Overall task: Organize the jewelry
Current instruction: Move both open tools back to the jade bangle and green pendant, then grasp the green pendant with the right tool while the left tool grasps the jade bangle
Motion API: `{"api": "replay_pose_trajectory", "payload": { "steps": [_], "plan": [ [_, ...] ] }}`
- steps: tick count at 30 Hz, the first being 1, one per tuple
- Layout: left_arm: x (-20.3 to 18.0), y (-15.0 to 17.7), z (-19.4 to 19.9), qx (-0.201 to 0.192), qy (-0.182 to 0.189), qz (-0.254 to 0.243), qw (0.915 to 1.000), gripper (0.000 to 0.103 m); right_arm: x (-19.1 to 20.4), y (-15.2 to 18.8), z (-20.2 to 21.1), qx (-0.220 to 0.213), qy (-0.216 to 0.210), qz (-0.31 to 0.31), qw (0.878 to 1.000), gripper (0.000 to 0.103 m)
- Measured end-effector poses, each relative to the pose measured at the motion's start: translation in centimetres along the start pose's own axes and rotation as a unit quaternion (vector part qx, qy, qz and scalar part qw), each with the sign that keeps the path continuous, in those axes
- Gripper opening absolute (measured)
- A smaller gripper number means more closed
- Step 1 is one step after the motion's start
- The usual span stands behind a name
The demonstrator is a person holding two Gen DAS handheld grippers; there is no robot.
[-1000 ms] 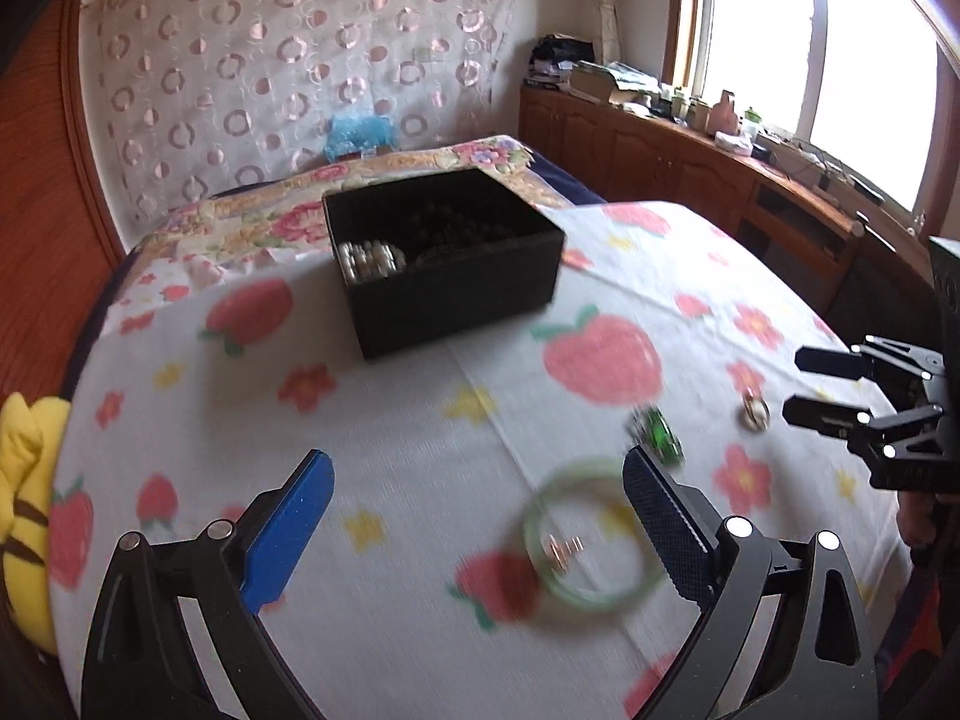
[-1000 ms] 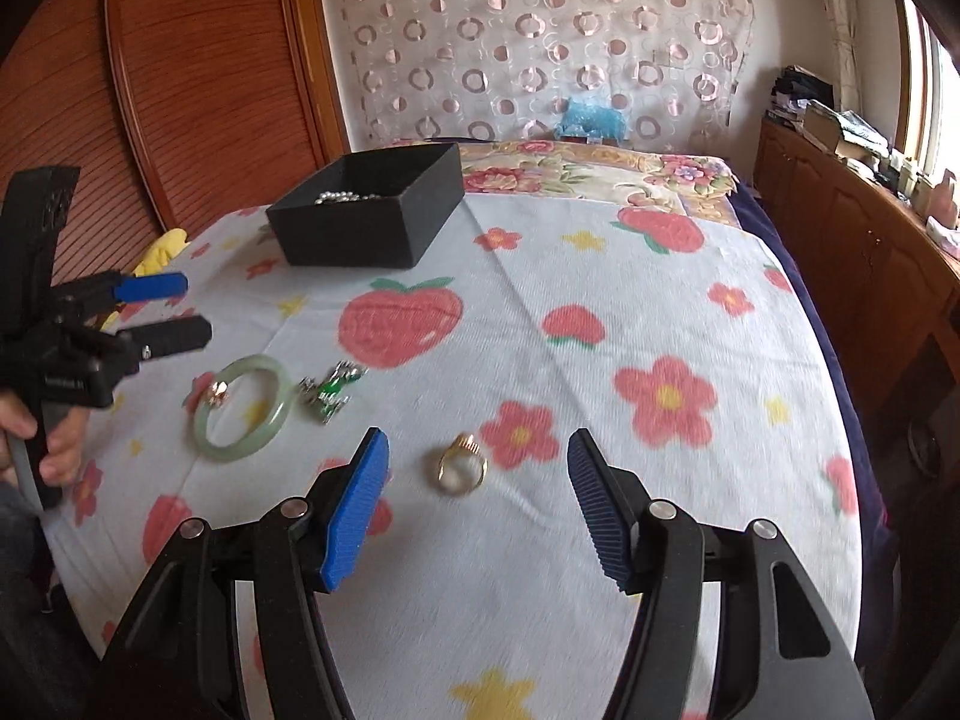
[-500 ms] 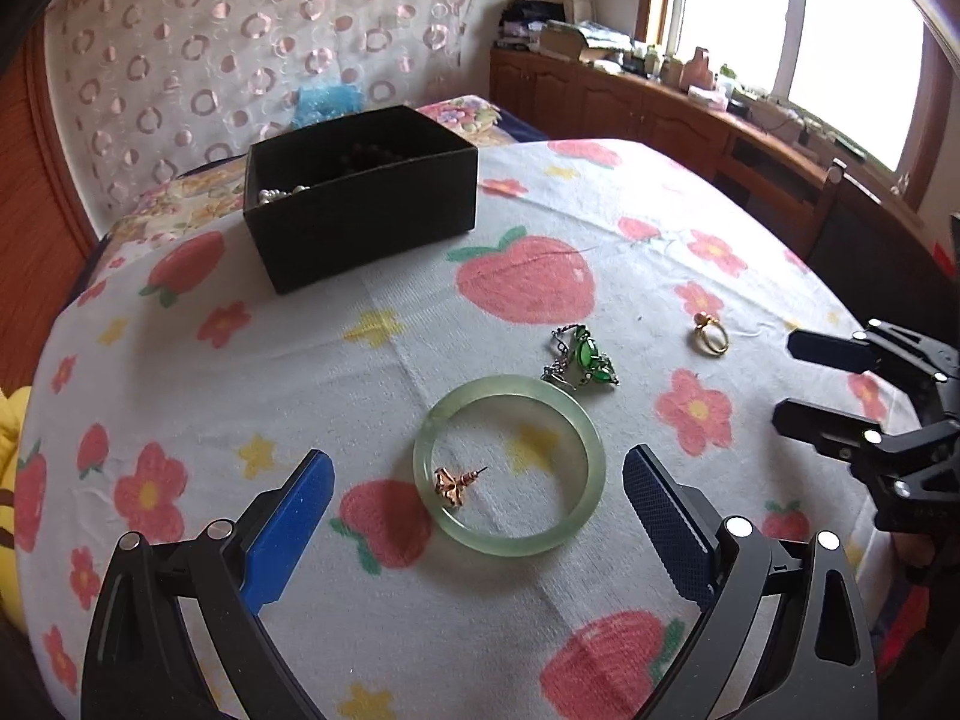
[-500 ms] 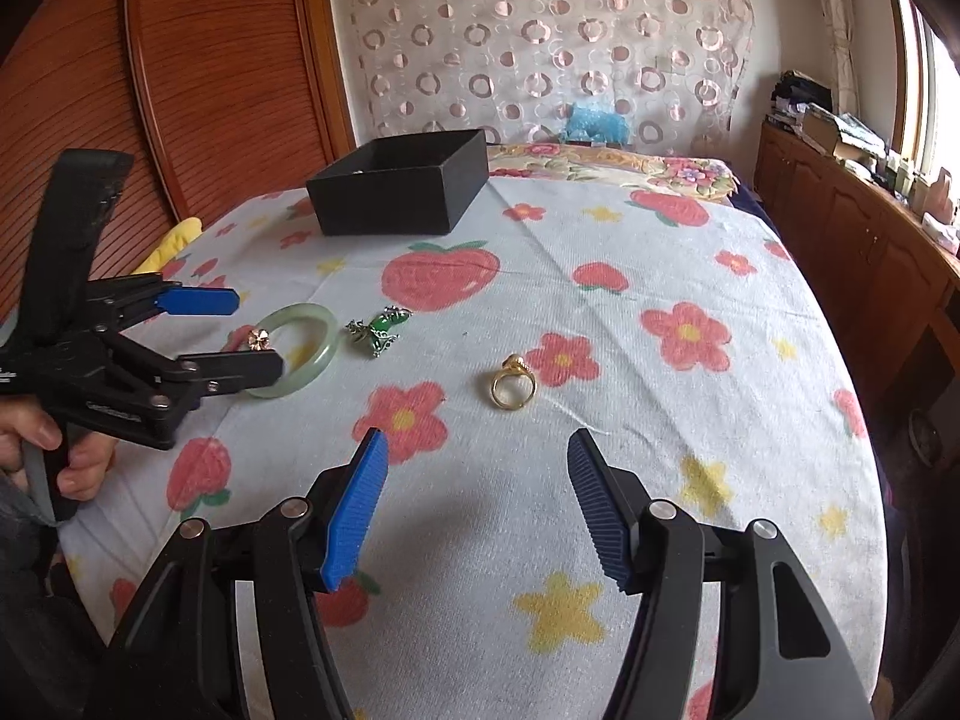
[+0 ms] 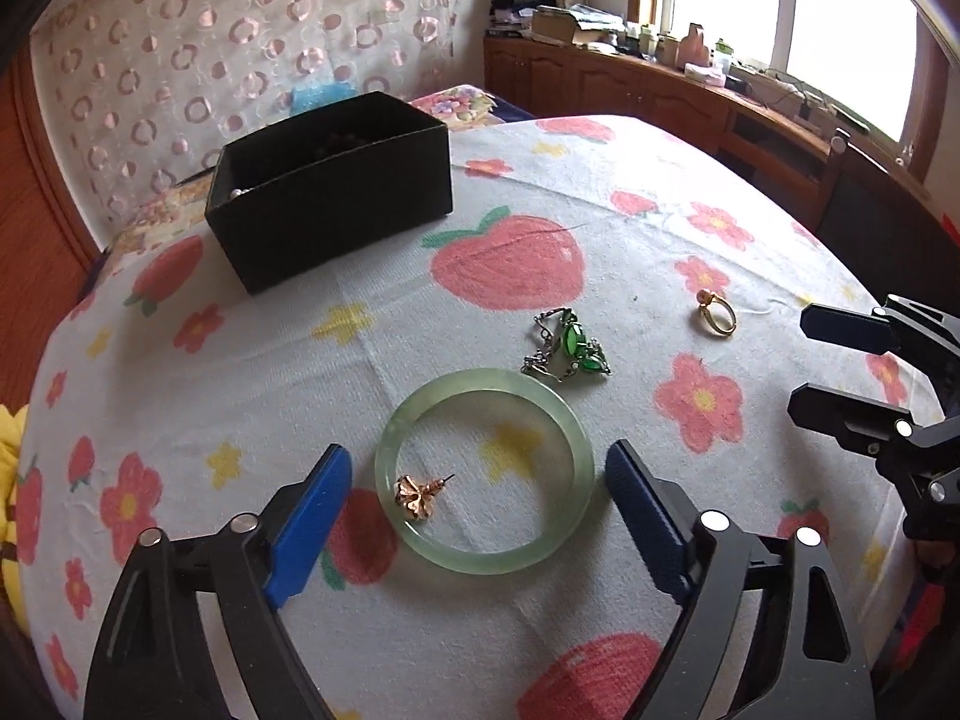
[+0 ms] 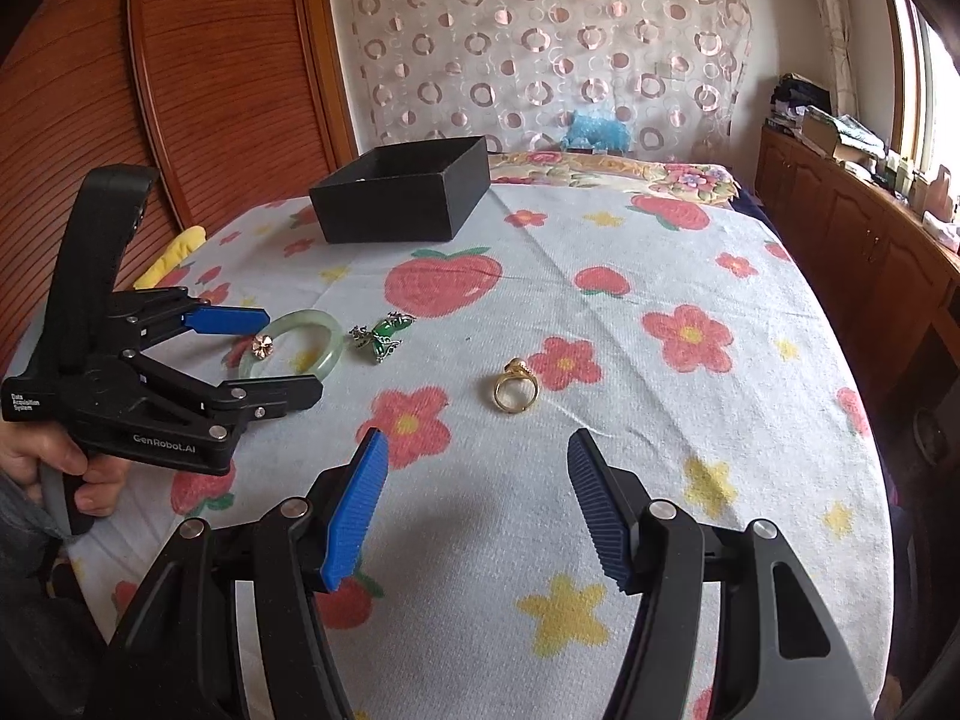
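Observation:
A pale green jade bangle (image 5: 564, 414) lies on the tablecloth with a rose-gold earring (image 5: 414, 491) resting on its near-left rim. My left gripper (image 5: 477, 474) is open and straddles the bangle's near half. A green-stone silver piece (image 5: 570, 348) lies just beyond it. A gold ring (image 5: 714, 315) lies to the right. In the right wrist view the ring (image 6: 515, 389) lies ahead of my open right gripper (image 6: 477, 468). The bangle (image 6: 300, 342) and green piece (image 6: 384, 336) sit at the left. A black box (image 5: 330, 186) stands farther back.
The table (image 6: 660, 450) has a strawberry and flower cloth and a rounded edge. A wooden headboard (image 6: 210, 90) rises at the left, a bed with a patterned curtain behind, and wooden cabinets (image 6: 852, 240) with clutter along the right wall. A yellow object (image 6: 171, 255) lies at the table's left edge.
My left gripper has moved forward and down, so its open jaws now flank the bangle. My right gripper has drawn back a little from the ring.

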State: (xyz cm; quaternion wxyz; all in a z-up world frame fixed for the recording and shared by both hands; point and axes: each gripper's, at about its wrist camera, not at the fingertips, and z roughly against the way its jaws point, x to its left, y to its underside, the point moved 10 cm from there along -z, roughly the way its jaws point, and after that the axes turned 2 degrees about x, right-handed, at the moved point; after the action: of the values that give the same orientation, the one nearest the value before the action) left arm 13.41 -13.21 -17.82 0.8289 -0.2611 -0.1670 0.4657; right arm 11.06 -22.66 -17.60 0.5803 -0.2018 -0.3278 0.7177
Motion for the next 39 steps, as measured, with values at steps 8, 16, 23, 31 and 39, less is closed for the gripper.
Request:
{"api": "replay_pose_trajectory", "payload": {
  "steps": [8, 16, 23, 31, 39],
  "plan": [
    [0.3, 0.4, 1.6, -0.019, 0.003, 0.009, 0.9998, 0.069, 0.0, 0.0, -0.1, 0.003, 0.003, 0.003, 1.000, 0.064],
    [1.9, 0.5, 4.9, -0.060, 0.006, 0.041, 0.9973, 0.069, 1.4, -0.9, -0.7, 0.012, -0.003, 0.026, 1.000, 0.064],
    [3.4, 0.7, 6.6, -0.083, 0.001, 0.064, 0.9945, 0.069, 4.3, -3.5, -2.0, 0.021, -0.031, 0.058, 0.998, 0.042],
    [4.4, 1.3, 7.0, -0.089, 0.004, 0.077, 0.9930, 0.069, 6.2, -5.6, -5.8, 0.049, -0.036, 0.072, 0.996, 0.033],
    [4.8, 1.9, 7.0, -0.091, 0.008, 0.083, 0.9924, 0.069, 5.6, -5.6, -8.7, 0.073, -0.009, 0.059, 0.996, 0.033]
  ]
}}
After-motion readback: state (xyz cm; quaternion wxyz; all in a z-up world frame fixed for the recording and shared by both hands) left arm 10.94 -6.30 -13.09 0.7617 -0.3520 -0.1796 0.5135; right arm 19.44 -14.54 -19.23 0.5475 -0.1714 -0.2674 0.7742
